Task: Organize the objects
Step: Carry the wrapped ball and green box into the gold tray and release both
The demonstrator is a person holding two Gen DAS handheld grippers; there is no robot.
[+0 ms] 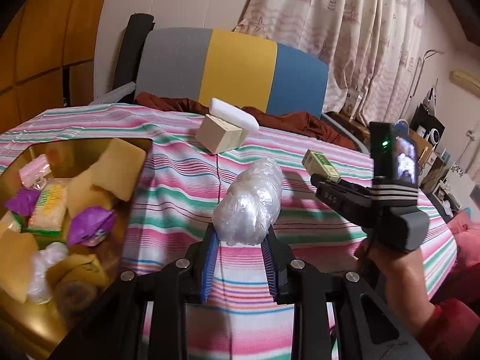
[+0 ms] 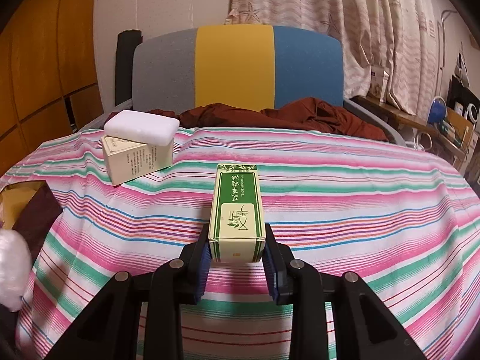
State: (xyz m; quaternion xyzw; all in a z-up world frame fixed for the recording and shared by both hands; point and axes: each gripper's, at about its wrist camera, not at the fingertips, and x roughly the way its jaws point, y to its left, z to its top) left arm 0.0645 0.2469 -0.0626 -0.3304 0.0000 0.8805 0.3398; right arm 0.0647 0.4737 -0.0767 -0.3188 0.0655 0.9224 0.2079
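Basically, left gripper [image 1: 240,258] clamped a plastic-wrapped bundle [image 1: 249,204] above the striped bedcover [image 1: 300,216], near the gold box [image 1: 18,309] at its left edge. Right gripper [image 2: 237,262] pinched a green carton [image 2: 237,213]. Best carry the bundle fully over the rim before letting go.

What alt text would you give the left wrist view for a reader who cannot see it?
The left gripper is shut on a crumpled wad of clear plastic wrap above a striped tablecloth. At left, a gold-lined box holds sponges and purple wrappers. At right, the right gripper holds a small green box; behind sits a white block on a beige carton.
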